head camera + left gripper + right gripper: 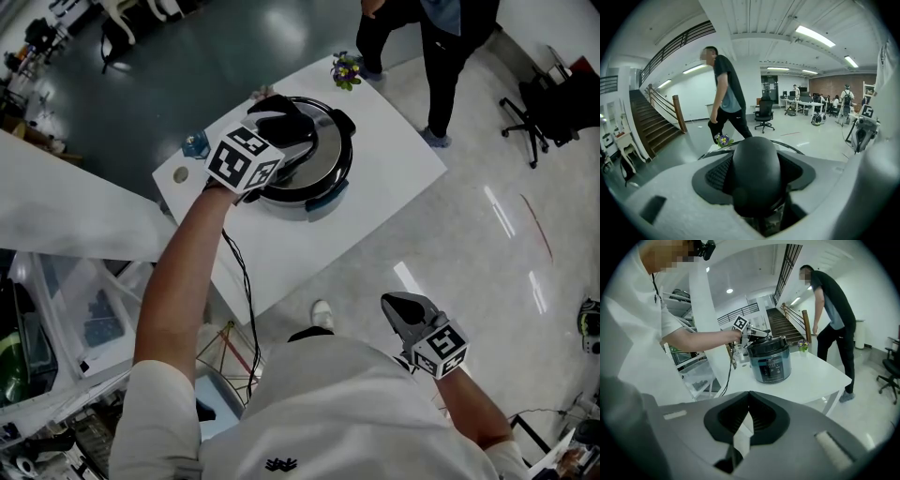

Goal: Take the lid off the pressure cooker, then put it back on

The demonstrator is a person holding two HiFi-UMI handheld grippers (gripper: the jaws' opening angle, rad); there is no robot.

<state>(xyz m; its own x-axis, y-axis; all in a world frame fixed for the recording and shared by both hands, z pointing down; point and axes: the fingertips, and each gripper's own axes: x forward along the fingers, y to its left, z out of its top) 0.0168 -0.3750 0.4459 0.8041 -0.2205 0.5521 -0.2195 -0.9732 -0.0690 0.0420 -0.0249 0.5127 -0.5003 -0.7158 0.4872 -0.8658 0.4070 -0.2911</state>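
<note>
Straddling lid knob [757, 173]: left gripper [284, 124] fingers [717, 177]

The pressure cooker [314, 187] sits on the table [375, 202], toward its far left side. Its lid handle [756, 173] is clasped between the jaws of my left gripper [286, 117]. Flowers [345, 69] stand at the far corner, behind the cooker. My right gripper [401, 309] hangs off the table's near side, well apart.

The left gripper [757, 185] clasps the black lid knob [756, 164] between its pads, with a person [726, 101] beyond.
</note>
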